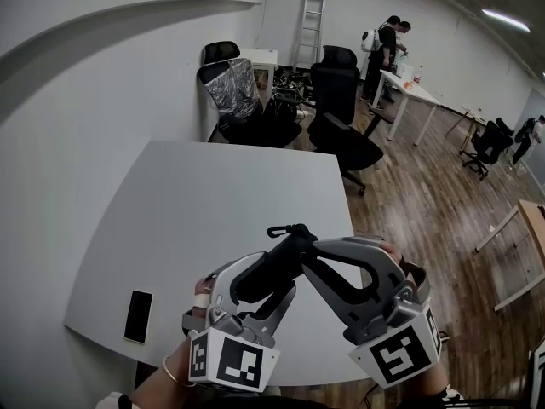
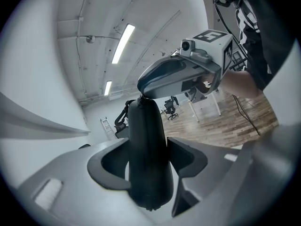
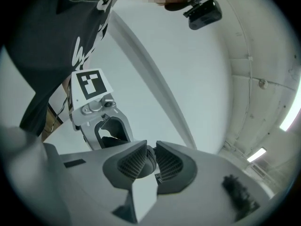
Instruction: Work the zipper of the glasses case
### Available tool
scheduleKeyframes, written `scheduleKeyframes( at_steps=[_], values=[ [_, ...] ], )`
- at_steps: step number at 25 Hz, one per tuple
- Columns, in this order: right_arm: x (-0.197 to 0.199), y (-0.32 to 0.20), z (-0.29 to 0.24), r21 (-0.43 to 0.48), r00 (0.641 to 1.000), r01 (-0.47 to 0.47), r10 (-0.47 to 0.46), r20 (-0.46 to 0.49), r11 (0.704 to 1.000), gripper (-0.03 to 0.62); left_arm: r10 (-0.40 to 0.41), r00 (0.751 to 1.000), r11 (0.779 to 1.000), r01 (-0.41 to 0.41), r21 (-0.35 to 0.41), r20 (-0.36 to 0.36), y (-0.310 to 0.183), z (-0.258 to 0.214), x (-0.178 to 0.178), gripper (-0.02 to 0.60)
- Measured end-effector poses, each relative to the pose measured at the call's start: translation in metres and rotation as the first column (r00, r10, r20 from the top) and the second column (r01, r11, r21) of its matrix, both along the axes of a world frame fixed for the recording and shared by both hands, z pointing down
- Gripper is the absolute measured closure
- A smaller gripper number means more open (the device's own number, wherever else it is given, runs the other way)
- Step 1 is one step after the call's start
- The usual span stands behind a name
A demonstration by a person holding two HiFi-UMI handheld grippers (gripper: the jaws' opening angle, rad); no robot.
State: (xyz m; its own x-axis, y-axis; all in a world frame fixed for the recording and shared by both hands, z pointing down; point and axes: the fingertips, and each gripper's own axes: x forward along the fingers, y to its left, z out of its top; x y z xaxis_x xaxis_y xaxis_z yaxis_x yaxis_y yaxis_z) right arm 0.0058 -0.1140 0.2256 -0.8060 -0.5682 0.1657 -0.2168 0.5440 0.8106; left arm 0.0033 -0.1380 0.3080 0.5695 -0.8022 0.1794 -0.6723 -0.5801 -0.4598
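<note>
A black glasses case is held in the air above the grey table. My left gripper is shut on its body; in the left gripper view the case stands upright between the two jaws. My right gripper meets the case's far end from the right. Its tips pinch a small dark piece there, seemingly the zipper pull. In the right gripper view the jaws are almost together on that dark piece. A short loop sticks out of the case's end.
A dark phone lies near the table's left front edge. Black office chairs stand beyond the table's far edge, with a ladder against the wall. People stand by a far white table. Wooden floor runs along the right.
</note>
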Motion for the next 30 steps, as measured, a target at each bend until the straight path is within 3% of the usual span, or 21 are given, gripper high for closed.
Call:
scheduleKeyframes(
  at_steps=[4,7,9,14,17,20,22,25,30],
  values=[
    [0.009,0.000,-0.002,-0.107,0.994,0.069,-0.059,0.096,0.992,0.545,0.013,1.000,0.999,-0.012,0.036,-0.013,0.001,-0.006,0.004,0.324],
    [0.014,0.004,0.001,-0.223,0.975,0.147,-0.102,0.199,0.964,0.545,0.013,1.000,0.999,-0.013,0.052,-0.015,0.001,-0.008,0.007,0.324],
    [0.012,0.006,0.002,-0.254,0.959,0.173,-0.104,0.264,0.952,0.544,0.007,1.000,0.999,-0.006,0.051,-0.023,0.001,-0.007,0.008,0.325],
    [0.010,0.004,0.003,-0.142,0.959,0.081,-0.039,0.279,0.987,0.545,0.001,0.999,0.999,0.001,0.053,-0.040,0.000,-0.005,0.007,0.325],
    [0.009,0.007,0.006,-0.019,0.975,0.023,-0.019,0.221,1.000,0.545,0.010,0.998,0.999,-0.008,0.034,-0.062,0.001,-0.005,0.008,0.325],
    [0.008,0.011,0.003,0.044,0.986,-0.009,0.002,0.166,0.999,0.545,0.019,0.996,0.999,-0.017,0.031,-0.083,0.004,-0.009,0.011,0.325],
    [0.009,0.010,0.002,0.041,0.984,-0.042,0.035,0.173,0.998,0.545,0.019,0.996,0.999,-0.016,0.039,-0.086,0.003,-0.009,0.011,0.325],
    [0.011,0.010,0.000,0.000,0.962,-0.087,0.083,0.259,0.996,0.545,0.012,0.995,0.999,-0.007,0.048,-0.097,0.003,-0.012,0.012,0.325],
    [0.009,0.015,0.003,-0.065,0.936,-0.062,0.081,0.343,0.996,0.520,0.001,0.994,0.998,0.006,0.063,-0.110,0.004,-0.016,0.014,0.325]
  ],
)
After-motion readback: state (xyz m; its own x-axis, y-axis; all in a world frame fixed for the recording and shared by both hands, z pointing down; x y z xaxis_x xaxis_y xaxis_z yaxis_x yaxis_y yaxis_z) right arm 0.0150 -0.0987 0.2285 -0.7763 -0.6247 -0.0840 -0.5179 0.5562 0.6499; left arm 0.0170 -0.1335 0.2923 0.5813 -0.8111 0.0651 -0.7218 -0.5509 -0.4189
